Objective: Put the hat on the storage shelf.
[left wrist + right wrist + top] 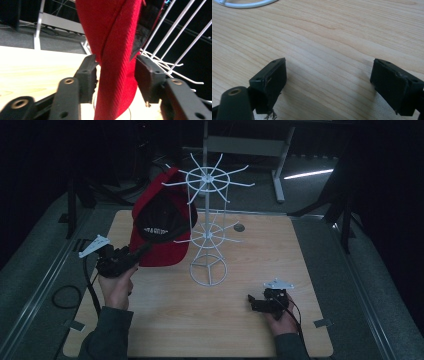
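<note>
My left gripper (113,75) stands released — the red fabric cap's (117,50) brim hangs lengthwise between its jaws, off the white wire rack (207,227).

A: The red cap (117,62) is woven cloth, matt, with a fine rough twill and a stitched seam; its inside looks like black fabric.

B: And the rack (207,220)?

A: Thin white wire, smooth, probably coated metal. The table (332,32) is pale wood grain, smooth, slightly shiny. The left gripper (116,75) has matt black plastic pads (87,75), a bit rough at the edges.
</note>
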